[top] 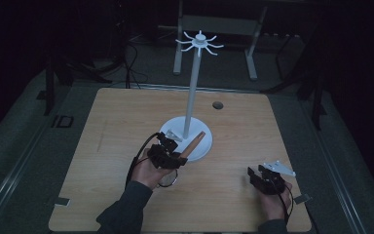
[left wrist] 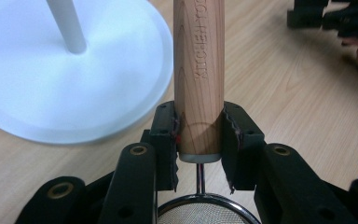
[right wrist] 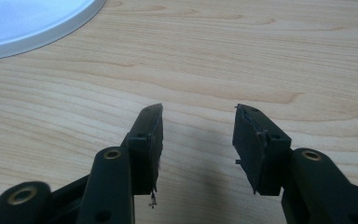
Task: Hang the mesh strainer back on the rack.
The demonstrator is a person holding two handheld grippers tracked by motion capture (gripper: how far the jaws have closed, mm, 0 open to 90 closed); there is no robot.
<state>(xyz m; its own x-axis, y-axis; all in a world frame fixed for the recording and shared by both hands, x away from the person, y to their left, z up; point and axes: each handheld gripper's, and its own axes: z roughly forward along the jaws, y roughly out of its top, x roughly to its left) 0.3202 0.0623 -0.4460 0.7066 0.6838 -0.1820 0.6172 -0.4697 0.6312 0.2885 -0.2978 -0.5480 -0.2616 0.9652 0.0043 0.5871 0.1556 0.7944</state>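
The left gripper (left wrist: 199,140) had its 2 jaws closed on the lower end of a wooden handle (left wrist: 199,70), which carried burned lettering along its length and pointed away over the edge of the round white base (left wrist: 37,93). Below the jaws, a thin metal stem joined the handle to a round mesh sieve (left wrist: 200,212), its rim just in view. From the high view, the sieve (top: 168,179) sat beside the left hand (top: 148,171), near the front of the wooden table (top: 233,195). A white stand (top: 191,97) rose from the base, topped by radiating hooks (top: 199,43). The right gripper (right wrist: 198,140) hovered above bare tabletop, its jaws spread well apart and holding nothing.
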